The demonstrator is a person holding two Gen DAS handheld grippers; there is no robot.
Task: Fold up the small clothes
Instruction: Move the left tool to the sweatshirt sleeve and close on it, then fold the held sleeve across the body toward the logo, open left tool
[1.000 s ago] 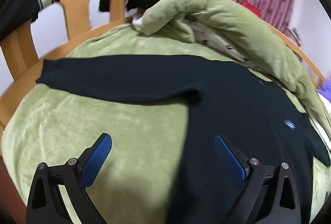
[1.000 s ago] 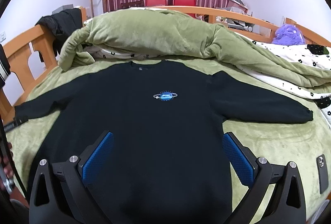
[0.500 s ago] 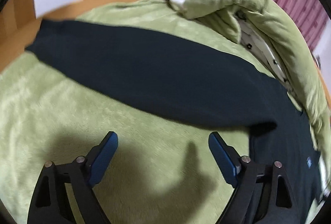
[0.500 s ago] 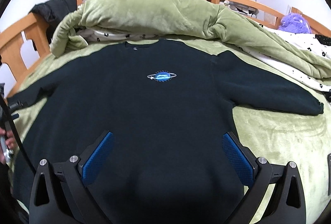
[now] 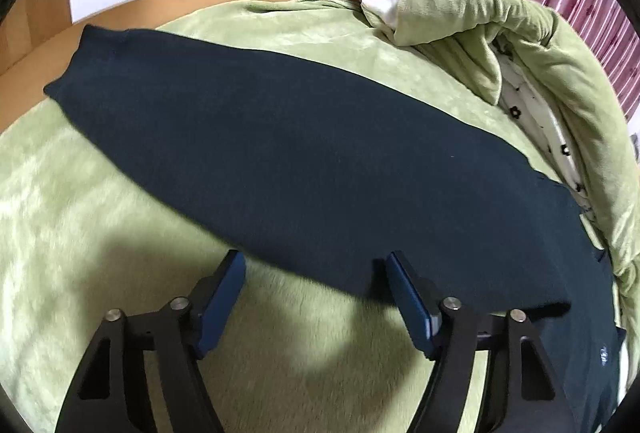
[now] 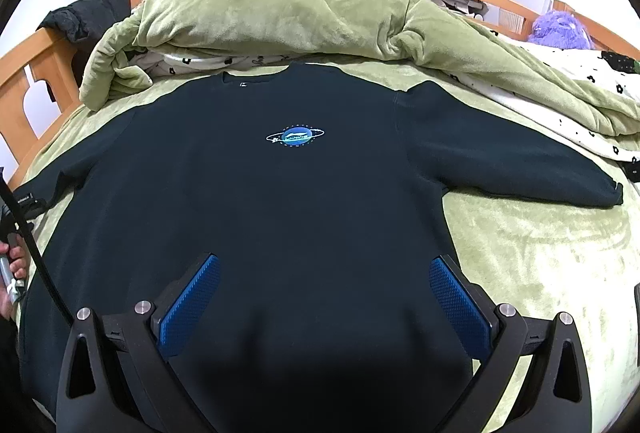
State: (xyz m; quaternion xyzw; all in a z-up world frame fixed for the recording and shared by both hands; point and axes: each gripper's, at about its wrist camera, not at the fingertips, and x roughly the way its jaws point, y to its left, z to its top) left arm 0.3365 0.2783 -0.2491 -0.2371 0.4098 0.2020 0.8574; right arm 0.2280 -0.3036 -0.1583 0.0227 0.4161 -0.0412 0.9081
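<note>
Green bedspread (image 6: 540, 233) covers a wooden-framed bed, rumpled quilt (image 6: 280, 13) at far side. Dark sweater (image 6: 280, 193) lies flat, front up, sleeves spread. Left gripper (image 5: 316, 287) closing at lower edge of left sleeve (image 5: 280, 153), pads not pressing it. Right gripper (image 6: 324, 293) wide open over sweater's near hem, holding nothing.

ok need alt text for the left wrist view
A black sweatshirt sleeve lies flat across a green plush bedspread. The left gripper is closing, its blue-padded fingers straddling the sleeve's near edge. A rumpled green duvet sits behind.
</note>
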